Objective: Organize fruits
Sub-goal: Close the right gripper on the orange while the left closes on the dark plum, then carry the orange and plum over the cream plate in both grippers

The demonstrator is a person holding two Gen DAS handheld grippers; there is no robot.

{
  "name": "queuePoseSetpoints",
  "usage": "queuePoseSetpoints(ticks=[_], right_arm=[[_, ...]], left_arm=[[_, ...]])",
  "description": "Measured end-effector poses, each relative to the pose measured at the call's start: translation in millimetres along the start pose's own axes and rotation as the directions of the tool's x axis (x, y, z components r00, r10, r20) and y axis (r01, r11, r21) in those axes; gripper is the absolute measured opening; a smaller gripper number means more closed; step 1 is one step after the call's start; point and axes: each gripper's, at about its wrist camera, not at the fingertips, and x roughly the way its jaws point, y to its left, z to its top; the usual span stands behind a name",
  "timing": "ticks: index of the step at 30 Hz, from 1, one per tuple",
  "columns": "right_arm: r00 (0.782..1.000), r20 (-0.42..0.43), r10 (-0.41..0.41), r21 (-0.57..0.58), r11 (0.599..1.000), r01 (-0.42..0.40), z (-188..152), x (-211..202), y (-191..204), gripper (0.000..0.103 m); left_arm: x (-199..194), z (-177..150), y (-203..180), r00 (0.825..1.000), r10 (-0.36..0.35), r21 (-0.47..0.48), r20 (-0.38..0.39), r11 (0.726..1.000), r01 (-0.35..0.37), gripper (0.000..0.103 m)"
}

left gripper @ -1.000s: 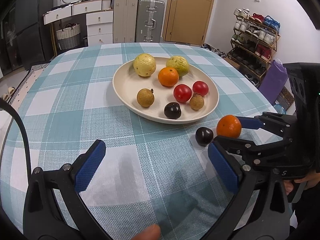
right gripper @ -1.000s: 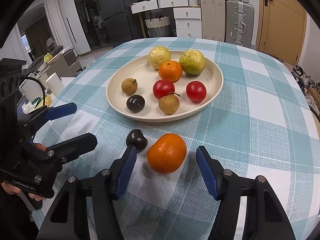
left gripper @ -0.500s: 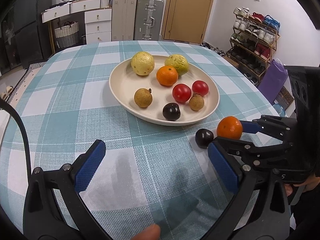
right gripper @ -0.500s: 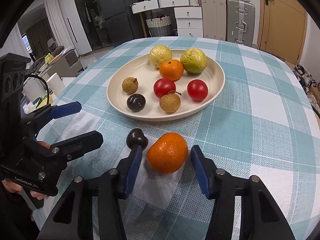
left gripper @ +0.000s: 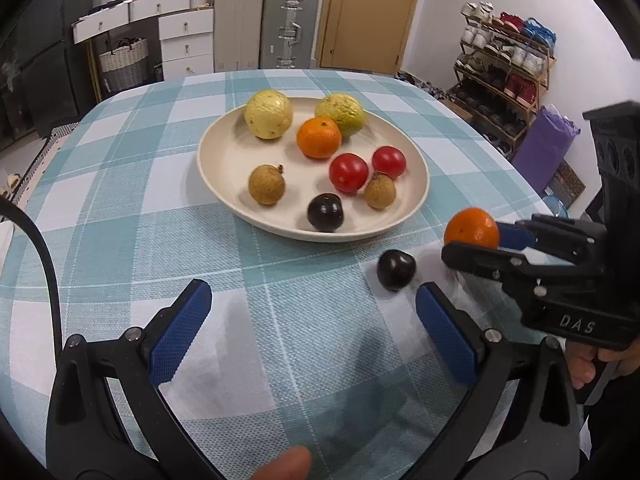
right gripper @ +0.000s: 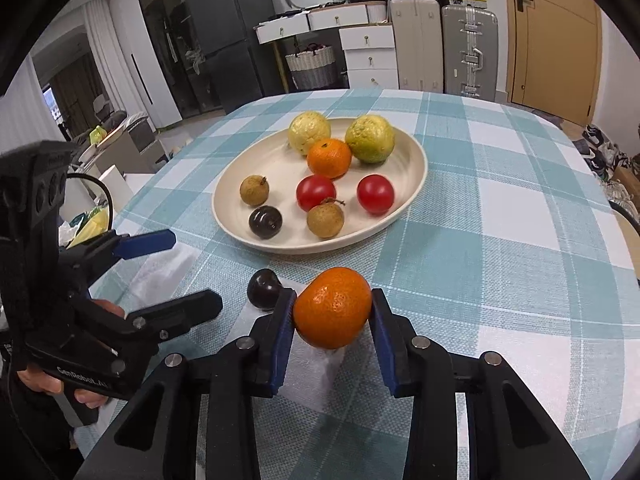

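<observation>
Your desk [right gripper: 500, 216] wears a teal-and-white checked cloth. Your right tongs [right gripper: 332, 316] pinch a mandarin [right gripper: 333, 307] between both blue pads, with a dark plum [right gripper: 263, 289] just left of them. Your left tongs [left gripper: 312, 328] gape wide over bare cloth, holding nothing. Beyond both sits the cream plate [right gripper: 416, 168] of fruit. Farther off stand white drawers [right gripper: 370, 56], suitcases [right gripper: 470, 54] and a wooden door [right gripper: 554, 36].

Woven cloth tablecloth [left gripper: 280, 320] — matt plate [left gripper: 216, 160]
</observation>
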Motion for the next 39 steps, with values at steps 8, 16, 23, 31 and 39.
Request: queuePoseSetpoints(ticks=[8,16,23,31,39], right_arm=[[0.999,0.036,0.0,0.044,0.999,-0.001,-1.4,-11.4,-14.5,0.037],[0.999,0.044,-0.005,0.068,0.998,0.002,-6.9,-16.7,-24.6,0.037],[0.998,0.061,-0.008,0.089,0.996,0.003,-7.5,-20.9,-28.2,0.037],[0.998,0.06,-0.008,0.09,0.996,0.002,-7.4,-18.6,-29.2,0.037],[0.998,0.057,-0.017,0.091,0.996,0.012,-6.5,-17.5,-30.3,0.037]], left_arm=[[11.7,2.4,-26.2,0.999,-0.018,0.101,-0.048,0.995,0.022,0.081],[24.6,3.7,-46.2,0.997,-0.021,0.157,-0.074,0.987,0.033,0.072],[31.8,10.9,-48.5,0.995,-0.04,0.173,-0.093,0.983,0.055,0.046],[30.6,11.1,-51.4,0.994,-0.065,0.198,-0.091,0.977,0.082,0.023],[27.8,10.5,-48.2,0.993,-0.083,0.184,-0.079,0.978,0.096,0.022]])
